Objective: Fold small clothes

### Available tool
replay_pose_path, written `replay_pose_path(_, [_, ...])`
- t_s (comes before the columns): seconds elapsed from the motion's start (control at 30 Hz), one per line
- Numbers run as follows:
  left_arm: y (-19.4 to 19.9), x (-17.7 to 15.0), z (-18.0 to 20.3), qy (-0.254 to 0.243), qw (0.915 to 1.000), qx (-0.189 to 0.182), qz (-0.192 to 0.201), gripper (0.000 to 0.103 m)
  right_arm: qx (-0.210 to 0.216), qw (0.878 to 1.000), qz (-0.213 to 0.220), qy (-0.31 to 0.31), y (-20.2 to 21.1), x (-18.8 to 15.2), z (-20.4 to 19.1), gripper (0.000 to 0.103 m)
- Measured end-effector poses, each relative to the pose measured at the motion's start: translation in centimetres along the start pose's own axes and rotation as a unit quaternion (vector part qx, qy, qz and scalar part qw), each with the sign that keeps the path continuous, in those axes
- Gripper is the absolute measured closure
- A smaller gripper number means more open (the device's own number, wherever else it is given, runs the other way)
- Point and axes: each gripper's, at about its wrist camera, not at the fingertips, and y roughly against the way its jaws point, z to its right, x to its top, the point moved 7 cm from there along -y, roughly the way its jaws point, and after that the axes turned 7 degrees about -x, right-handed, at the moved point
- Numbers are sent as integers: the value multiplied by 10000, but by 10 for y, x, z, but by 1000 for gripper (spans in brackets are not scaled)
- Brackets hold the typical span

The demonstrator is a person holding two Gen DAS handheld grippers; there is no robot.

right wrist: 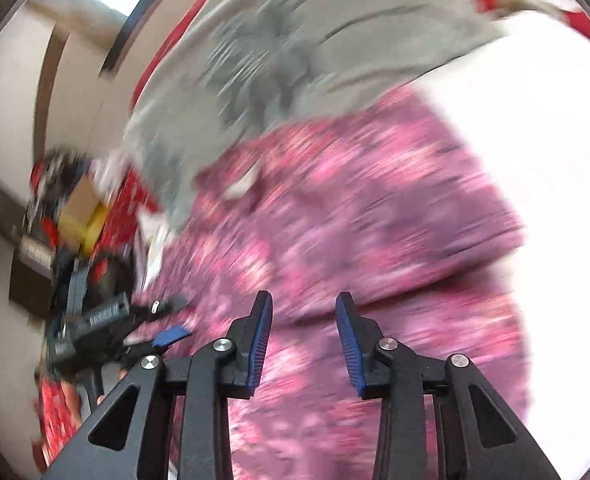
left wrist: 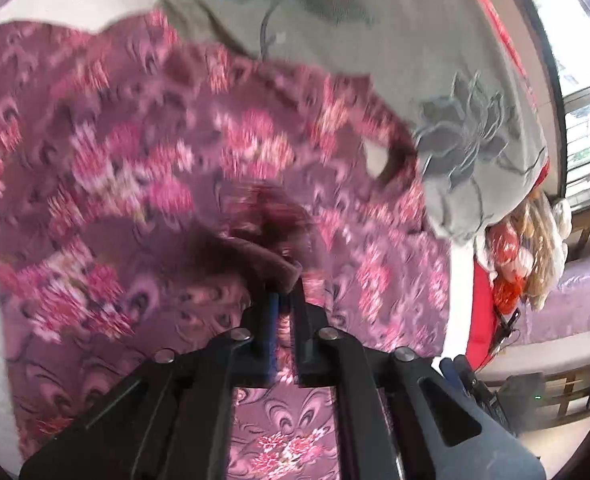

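Left gripper (left wrist: 285, 294) fingers pinching a bunched fold of purple-pink floral garment (left wrist: 143, 168). Right gripper (right wrist: 303, 312) fingers spread, hovering above the same cloth, beside grey flower-patterned fabric (right wrist: 295, 40).

Right gripper (right wrist: 303, 320): jaws apart, holding nothing, above pink floral garment (right wrist: 335, 216) on white surface (right wrist: 535, 120). Grey floral cloth (right wrist: 279, 52) lies beyond, apparently overlapping it; heavy blur.

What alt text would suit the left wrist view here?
The left claw is shut on a bunched fold of a purple-pink floral garment, which is spread over a white surface. A grey cloth with embroidered flowers lies beyond it; the image is motion-blurred.
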Motion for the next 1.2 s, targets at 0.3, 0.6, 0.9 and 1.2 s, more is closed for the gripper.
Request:
replay_pose_path(0.3, [14, 8, -19, 135, 9994, 311, 95, 100, -55, 9929, 37, -1191, -20, 37, 80, 61])
replay_pose_path(0.6, [2, -6, -43, -122, 9950, 987, -129, 96, -641, 9976, -170, -185, -48, 23, 65, 93])
replay_pose_path(0.9, [17, -2, -18, -158, 9980, 589, 193, 78, -421, 9980, 394, 256, -16, 20, 15, 68])
replay_pose_path(1.2, [23, -1, -40, -3, 9984, 559, 16, 77, -319, 9919, 776, 954, -15, -2, -65, 67])
